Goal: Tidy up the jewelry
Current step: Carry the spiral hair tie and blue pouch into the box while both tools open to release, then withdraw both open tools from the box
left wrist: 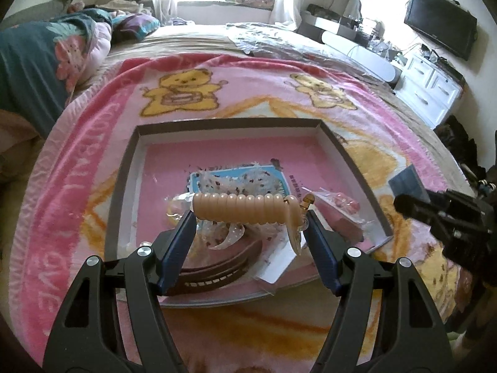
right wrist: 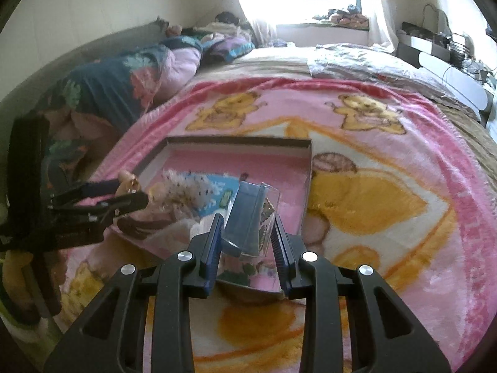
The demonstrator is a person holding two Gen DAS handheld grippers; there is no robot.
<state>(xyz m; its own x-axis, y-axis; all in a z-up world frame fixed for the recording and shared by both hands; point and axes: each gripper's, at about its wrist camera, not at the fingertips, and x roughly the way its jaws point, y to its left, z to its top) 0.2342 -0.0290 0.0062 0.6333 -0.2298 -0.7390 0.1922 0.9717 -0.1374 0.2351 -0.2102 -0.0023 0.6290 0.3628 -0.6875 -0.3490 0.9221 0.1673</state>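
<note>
Daylight from the window fell across the bed, where a pink bear-print blanket [left wrist: 93, 161] carried a shallow open box [left wrist: 338, 143] with a pink floor. You were mid-carry, both hands loaded over that box.

Your left gripper [left wrist: 248, 217] stood fairly wide, its fingers [left wrist: 180, 233] pressed on the two ends of a tan spiral hair tie [left wrist: 239, 209]. That coil spanned the gap from one finger to the other, its long axis lying crosswise to the fingers and roughly level, with a loose loop hanging just inside the right-hand finger. It hung above the box's clutter: a spotted sheer scrunchie [left wrist: 236, 186] beyond the fingertips and a brown belt-like band [left wrist: 217, 270] below them.

Your right gripper [right wrist: 248, 233] was nearly closed on a small clear packet with a blue card [right wrist: 248, 214], which stood on end between the fingers and tilted away from you, its long axis running forward along them.

By my reading, each piece next needed lowering into a free part of the box before you let go; the coil looked springy and could jump on release.
</note>
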